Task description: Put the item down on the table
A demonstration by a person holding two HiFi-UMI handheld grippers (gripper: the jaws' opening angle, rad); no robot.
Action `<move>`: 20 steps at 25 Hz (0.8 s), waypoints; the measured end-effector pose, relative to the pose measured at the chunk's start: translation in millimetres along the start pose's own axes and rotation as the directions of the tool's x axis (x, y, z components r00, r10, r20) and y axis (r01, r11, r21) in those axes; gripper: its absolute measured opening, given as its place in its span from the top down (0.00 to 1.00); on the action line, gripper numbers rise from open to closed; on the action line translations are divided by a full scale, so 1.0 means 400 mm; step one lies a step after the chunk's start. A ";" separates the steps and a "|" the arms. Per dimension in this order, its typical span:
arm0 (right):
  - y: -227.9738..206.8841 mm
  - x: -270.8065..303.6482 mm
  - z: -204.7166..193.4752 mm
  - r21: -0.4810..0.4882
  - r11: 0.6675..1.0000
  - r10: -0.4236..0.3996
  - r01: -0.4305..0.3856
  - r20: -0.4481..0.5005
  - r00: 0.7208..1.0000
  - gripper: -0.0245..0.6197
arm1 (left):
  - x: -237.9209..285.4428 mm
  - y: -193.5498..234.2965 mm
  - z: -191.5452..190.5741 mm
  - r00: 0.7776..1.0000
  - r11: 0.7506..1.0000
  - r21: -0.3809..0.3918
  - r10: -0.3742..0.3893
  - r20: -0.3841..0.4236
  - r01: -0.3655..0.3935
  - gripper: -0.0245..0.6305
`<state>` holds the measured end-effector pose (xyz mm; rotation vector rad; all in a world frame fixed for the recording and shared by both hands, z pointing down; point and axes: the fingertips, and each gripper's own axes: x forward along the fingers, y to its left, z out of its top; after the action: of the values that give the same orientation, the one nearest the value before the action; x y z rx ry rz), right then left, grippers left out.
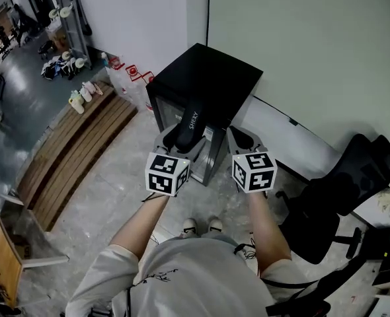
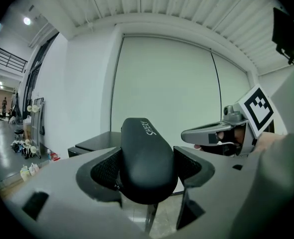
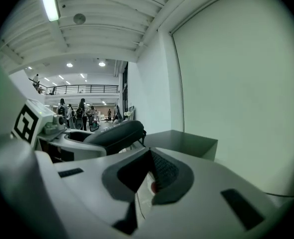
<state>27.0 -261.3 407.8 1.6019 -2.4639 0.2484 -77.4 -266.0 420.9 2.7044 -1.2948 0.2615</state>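
A black oblong case [image 1: 190,121] printed "SHERY" is clamped between the pads of my left gripper [image 1: 182,137]. In the left gripper view the case [image 2: 147,153] fills the jaws of that gripper [image 2: 147,169] and juts forward and up. It hangs in the air just in front of a small black table [image 1: 208,78], short of its near edge. My right gripper [image 1: 242,139] is beside it on the right, shut with nothing held. In the right gripper view, its jaws [image 3: 149,177] meet; the case [image 3: 114,133] and table top [image 3: 184,142] lie ahead.
A black office chair [image 1: 340,197] stands at the right. Wooden planks [image 1: 76,150] lie on the floor at the left, with bottles [image 1: 82,96] near the wall. A white wall panel [image 1: 301,51] rises behind the table. The person's shoes [image 1: 201,226] show below.
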 end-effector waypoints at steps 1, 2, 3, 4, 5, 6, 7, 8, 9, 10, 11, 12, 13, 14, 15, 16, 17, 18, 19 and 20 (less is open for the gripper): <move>-0.015 0.019 0.021 -0.007 1.000 0.006 -0.006 0.001 1.000 0.96 | 0.026 0.011 0.020 1.000 1.000 0.001 0.004 0.000 -0.004 0.45; -0.028 0.038 0.038 -0.014 1.000 0.013 -0.013 0.001 1.000 0.96 | 0.052 0.021 0.036 1.000 1.000 0.000 0.007 -0.003 -0.007 0.45; -0.040 0.058 0.053 -0.018 1.000 0.020 -0.020 0.001 1.000 0.96 | 0.077 0.031 0.046 1.000 1.000 -0.001 0.009 -0.009 -0.009 0.45; -0.052 0.079 0.066 -0.021 0.999 0.025 -0.025 0.001 1.000 0.96 | 0.103 0.041 0.053 1.000 1.000 0.000 0.013 -0.017 -0.013 0.45; -0.063 0.101 0.079 -0.024 0.999 0.029 -0.029 0.002 1.000 0.96 | 0.132 0.054 0.058 0.999 1.000 0.002 0.018 -0.026 -0.018 0.45; -0.075 0.122 0.090 -0.027 0.999 0.031 -0.031 0.004 0.999 0.96 | 0.162 0.069 0.061 0.999 1.000 0.004 0.024 -0.038 -0.024 0.45; -0.086 0.142 0.099 -0.030 0.999 0.034 -0.034 0.005 0.999 0.96 | 0.193 0.084 0.062 0.998 1.000 0.005 0.030 -0.051 -0.030 0.45; -0.095 0.162 0.104 -0.032 0.999 0.037 -0.037 0.004 0.999 0.96 | 0.222 0.099 0.060 0.997 0.999 0.006 0.036 -0.065 -0.036 0.45; -0.102 0.180 0.106 -0.034 0.999 0.041 -0.041 0.001 0.999 0.96 | 0.250 0.114 0.058 0.996 0.999 0.005 0.042 -0.079 -0.041 0.45; -0.109 0.198 0.107 -0.035 0.998 0.045 -0.045 -0.002 0.999 0.96 | 0.275 0.129 0.055 0.995 0.999 0.004 0.046 -0.093 -0.046 0.45; -0.116 0.214 0.106 -0.032 0.998 0.049 -0.050 -0.006 0.999 0.96 | 0.297 0.141 0.051 0.993 0.999 0.004 0.049 -0.107 -0.049 0.45; -0.124 0.229 0.104 -0.027 0.998 0.053 -0.053 -0.010 0.999 0.96 | 0.318 0.150 0.047 0.991 0.999 0.004 0.051 -0.122 -0.051 0.45; -0.131 0.243 0.101 -0.022 0.998 0.056 -0.056 -0.013 0.998 0.96 | 0.337 0.157 0.041 0.989 0.999 0.007 0.051 -0.136 -0.051 0.45; -0.137 0.255 0.097 -0.017 0.998 0.059 -0.060 -0.016 0.998 0.96 | 0.355 0.163 0.034 0.988 0.999 0.010 0.051 -0.148 -0.050 0.45; -0.143 0.266 0.093 -0.014 0.998 0.063 -0.063 -0.019 0.998 0.96 | 0.372 0.168 0.027 0.986 0.999 0.012 0.051 -0.158 -0.050 0.45; -0.146 0.275 0.089 -0.012 0.998 0.067 -0.067 -0.022 0.998 0.96 | 0.386 0.173 0.019 0.984 0.999 0.012 0.051 -0.168 -0.050 0.45; -0.150 0.283 0.084 -0.012 0.997 0.070 -0.070 -0.025 0.997 0.96 | 0.398 0.177 0.012 0.983 0.999 0.011 0.051 -0.177 -0.050 0.45; -0.152 0.290 0.079 -0.012 0.997 0.072 -0.073 -0.029 0.997 0.96 | 0.407 0.180 0.004 0.981 0.999 0.010 0.051 -0.187 -0.050 0.45; -0.155 0.296 0.073 -0.011 0.997 0.074 -0.075 -0.033 0.997 0.96 | 0.415 0.182 -0.004 0.979 0.999 0.011 0.051 -0.195 -0.050 0.45; -0.159 0.301 0.069 -0.010 0.997 0.076 -0.076 -0.035 0.997 0.96 | 0.421 0.184 -0.011 0.978 0.999 0.015 0.053 -0.203 -0.051 0.45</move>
<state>35.5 -399.7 413.4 1.4890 -2.4983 0.2711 -31.5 -438.6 464.1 2.5730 -1.3082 0.5359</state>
